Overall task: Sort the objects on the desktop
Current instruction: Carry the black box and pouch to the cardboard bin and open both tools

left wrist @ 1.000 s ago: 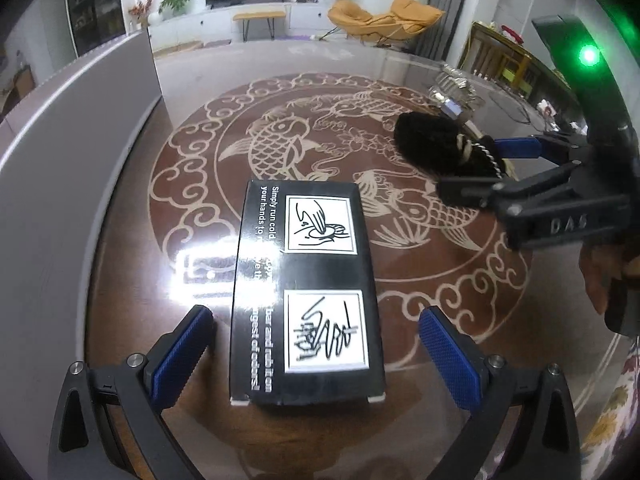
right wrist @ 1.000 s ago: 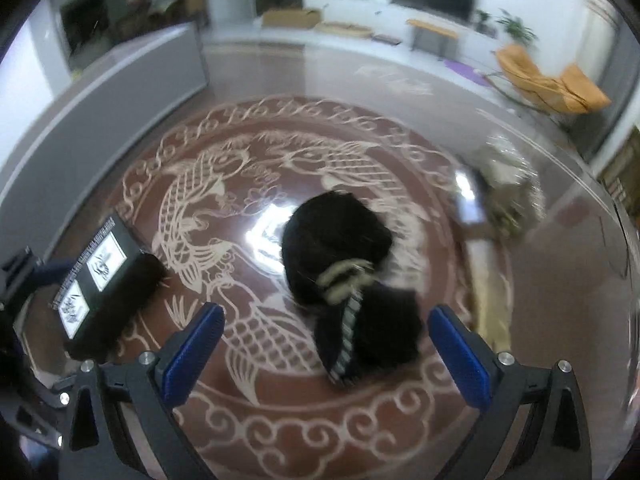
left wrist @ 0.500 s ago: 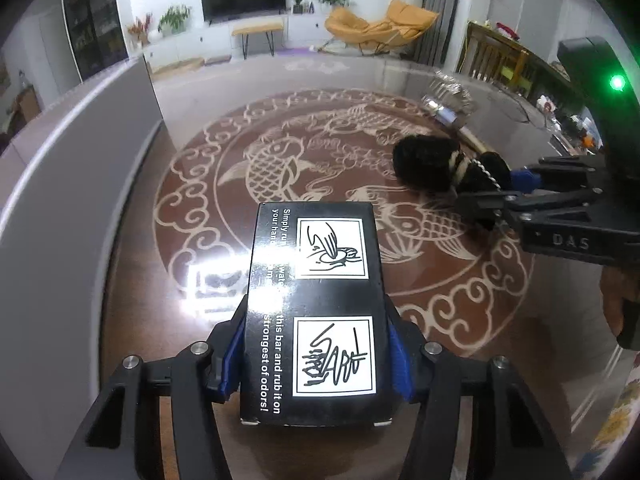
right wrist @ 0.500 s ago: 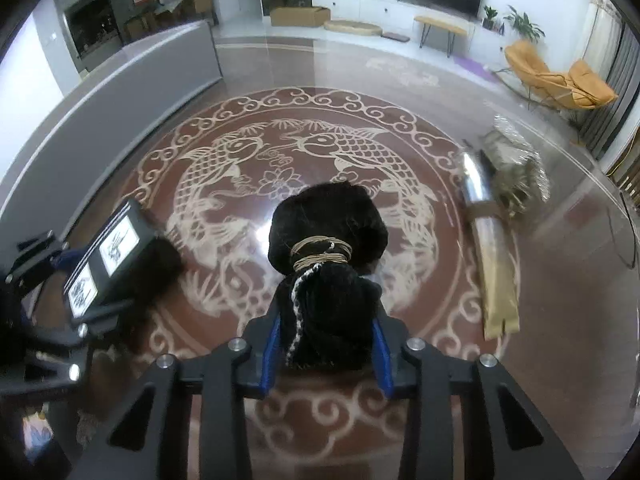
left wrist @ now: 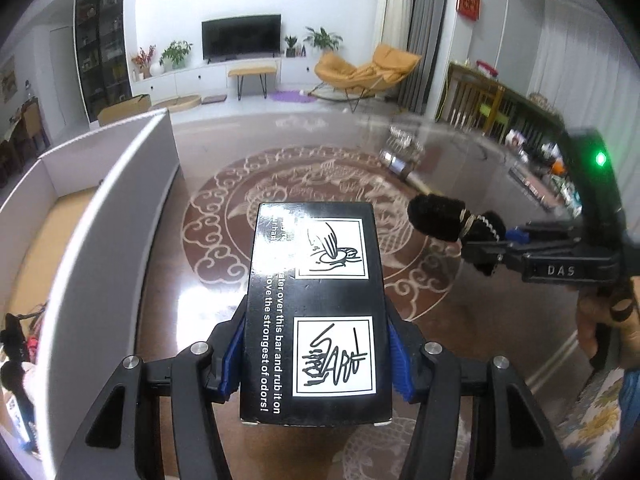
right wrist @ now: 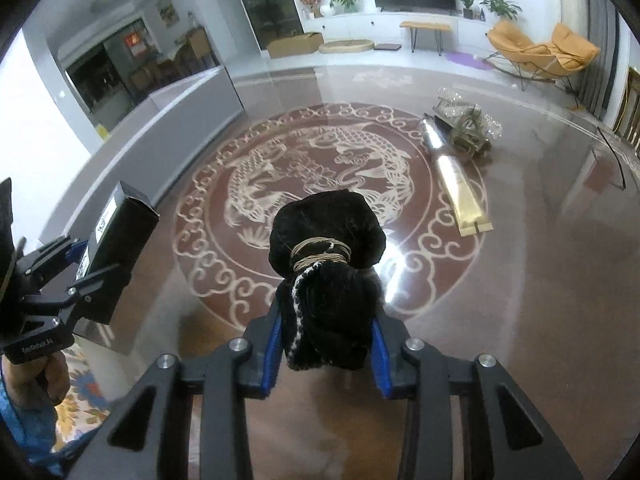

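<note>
**Both tongs clamped, box and pouch lifted over the koi table**

Left wrist view: a glossy table (left wrist: pixel 168 280) with a koi medallion sits in a living room with a television, an orange chair and a dark shelf. A white storage bin (left wrist: pixel 100 208) stands left of the left gripper (left wrist: pixel 316 356). Its blue pads press both long sides of the black box (left wrist: pixel 316 312); the box's long axis runs straight ahead, away from the tongs. To the right, the right gripper (left wrist: pixel 486 240) holds the black pouch (left wrist: pixel 452 222).

Right wrist view: the right gripper (right wrist: pixel 326 344) is clamped on the pouch's (right wrist: pixel 326 264) tied-off end, its rounded end pointing forward. A gold packet (right wrist: pixel 460 188) lies ahead, to the right.
</note>
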`<act>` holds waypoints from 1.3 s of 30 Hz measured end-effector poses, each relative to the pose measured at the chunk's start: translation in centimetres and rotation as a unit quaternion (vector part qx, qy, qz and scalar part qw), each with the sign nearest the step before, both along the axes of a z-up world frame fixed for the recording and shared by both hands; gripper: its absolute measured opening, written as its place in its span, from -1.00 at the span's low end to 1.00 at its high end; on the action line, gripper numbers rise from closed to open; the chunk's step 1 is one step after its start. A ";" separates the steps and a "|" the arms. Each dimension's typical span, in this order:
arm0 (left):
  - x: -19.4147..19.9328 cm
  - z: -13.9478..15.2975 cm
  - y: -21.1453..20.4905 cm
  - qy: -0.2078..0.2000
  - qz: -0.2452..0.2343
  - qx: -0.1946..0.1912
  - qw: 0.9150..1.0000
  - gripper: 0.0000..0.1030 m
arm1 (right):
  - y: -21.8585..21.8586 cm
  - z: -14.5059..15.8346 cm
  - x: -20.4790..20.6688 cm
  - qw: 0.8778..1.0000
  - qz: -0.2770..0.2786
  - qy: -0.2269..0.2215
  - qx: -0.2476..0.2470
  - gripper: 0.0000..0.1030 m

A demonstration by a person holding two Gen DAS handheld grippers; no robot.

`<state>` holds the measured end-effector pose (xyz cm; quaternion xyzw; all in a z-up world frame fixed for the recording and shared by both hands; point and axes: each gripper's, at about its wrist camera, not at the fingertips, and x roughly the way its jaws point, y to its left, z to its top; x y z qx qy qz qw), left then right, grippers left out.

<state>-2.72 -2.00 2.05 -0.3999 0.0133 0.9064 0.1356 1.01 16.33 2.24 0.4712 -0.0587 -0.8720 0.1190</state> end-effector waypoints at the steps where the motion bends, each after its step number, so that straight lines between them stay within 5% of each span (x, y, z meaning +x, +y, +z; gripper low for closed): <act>1: 0.3 0.4 -0.4 0.001 0.001 0.006 1.000 0.13 | -0.1 0.5 -0.1 1.000 0.000 0.004 -0.007 -0.27; 12: 4.0 4.6 -8.2 0.027 0.045 0.068 0.996 0.12 | -4.3 6.3 2.1 0.996 0.034 0.039 -0.066 -0.27; 18: 4.7 7.1 -17.2 0.050 0.110 0.036 0.992 0.12 | -13.7 10.8 0.3 0.989 0.106 0.068 -0.072 -0.27; 22: 3.7 6.7 -25.0 0.028 0.174 0.010 0.984 0.12 | -22.2 12.4 -2.0 0.981 0.161 0.077 -0.082 -0.27; 30: 2.9 1.9 -34.4 -0.061 0.249 0.003 0.966 0.14 | -36.9 9.6 -4.7 0.964 0.254 0.034 -0.067 -0.22; 32: 3.0 0.8 -35.3 -0.079 0.263 -0.009 0.961 0.17 | -39.5 7.3 -5.0 0.964 0.260 0.005 -0.051 -0.06; 34: 3.5 0.8 -35.5 -0.073 0.274 -0.015 0.959 0.42 | -41.2 5.4 -5.1 0.964 0.261 -0.024 -0.036 0.52; 37: 4.8 1.7 -35.5 -0.037 0.292 -0.019 0.955 0.83 | -40.9 5.4 -4.2 0.965 0.259 -0.012 -0.045 0.55; 39: 5.6 2.4 -34.9 -0.022 0.300 -0.019 0.954 0.83 | -39.7 6.6 -3.3 0.967 0.252 0.013 -0.046 0.58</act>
